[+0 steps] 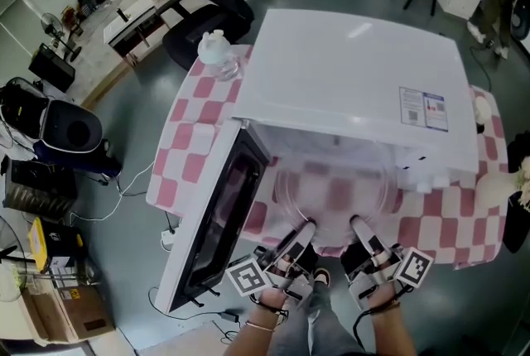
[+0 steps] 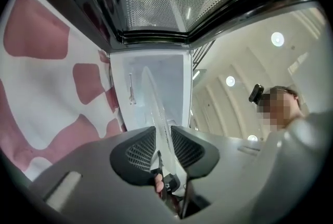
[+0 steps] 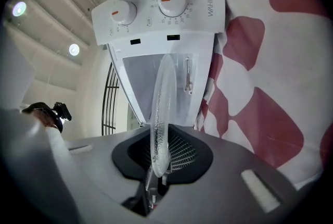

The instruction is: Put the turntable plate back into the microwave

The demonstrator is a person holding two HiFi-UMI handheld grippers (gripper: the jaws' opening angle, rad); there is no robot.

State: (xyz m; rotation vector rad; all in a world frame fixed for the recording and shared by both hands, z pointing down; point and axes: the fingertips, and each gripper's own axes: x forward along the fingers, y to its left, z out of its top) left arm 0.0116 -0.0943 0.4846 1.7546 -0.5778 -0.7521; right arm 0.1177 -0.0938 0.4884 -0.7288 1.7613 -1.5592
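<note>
The glass plate (image 1: 335, 195) hangs flat just in front of the open microwave (image 1: 356, 56), low in the middle of the frame. Its far rim is at the opening (image 3: 143, 79) and most of it is over the checked tablecloth (image 1: 192, 127). It reaches straight away from the jaws toward that opening, so the move ahead looks like a level push forward, then a lowering. The left gripper (image 1: 303, 232) and right gripper (image 1: 361, 228) sit side by side at the near rim, equally close, each pair of jaws clamped on the glass edge. The door (image 1: 217, 209) stands swung wide at the lower left, off the path.
</note>
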